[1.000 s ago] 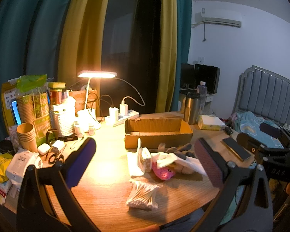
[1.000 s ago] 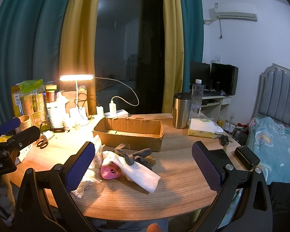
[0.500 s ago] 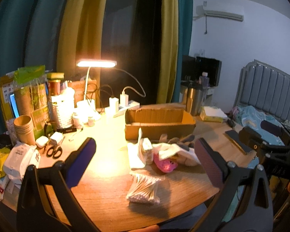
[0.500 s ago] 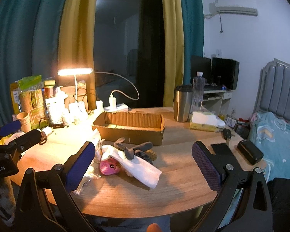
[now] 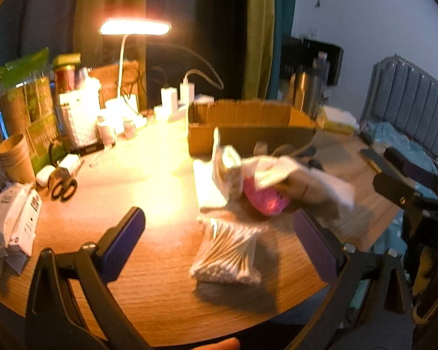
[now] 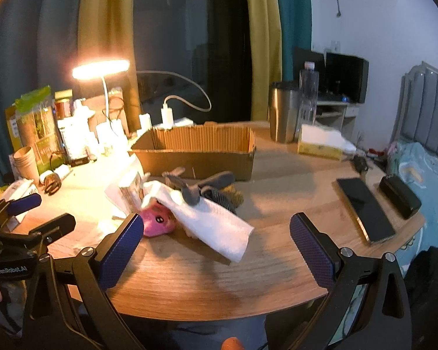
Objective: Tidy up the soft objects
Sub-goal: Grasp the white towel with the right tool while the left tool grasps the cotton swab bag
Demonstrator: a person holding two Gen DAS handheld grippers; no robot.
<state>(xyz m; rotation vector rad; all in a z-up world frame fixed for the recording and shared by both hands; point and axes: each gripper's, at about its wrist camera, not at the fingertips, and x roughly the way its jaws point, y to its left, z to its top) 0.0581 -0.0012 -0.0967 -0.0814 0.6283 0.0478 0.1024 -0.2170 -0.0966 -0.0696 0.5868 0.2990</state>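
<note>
A heap of soft things lies mid-table in front of an open cardboard box [image 5: 248, 125] [image 6: 195, 148]: a pink plush toy [image 5: 264, 201] [image 6: 159, 223], a white paper towel [image 6: 216, 224] [image 5: 306, 175] draped over it, a grey plush [image 6: 207, 186], and a white tissue pack [image 5: 229, 169] [image 6: 130, 186]. A clear bag of cotton swabs [image 5: 227, 255] lies nearest me. My left gripper [image 5: 219, 250] hangs open just above the swab bag. My right gripper [image 6: 216, 250] is open too, low over the table edge, short of the towel. Both hold nothing.
A lit desk lamp [image 5: 134, 27], paper cups [image 5: 16, 159], scissors [image 5: 62, 185], bottles and packets crowd the left side. A steel tumbler [image 6: 283, 110], tissue box [image 6: 321, 143], phone [image 6: 365, 204] and black case [image 6: 398, 191] sit at the right. A bed [image 6: 423, 169] stands beyond.
Both grippers have moved forward and down toward the heap, so the table objects look larger and closer. The left view is blurred by motion. Nothing was taken hold of.
</note>
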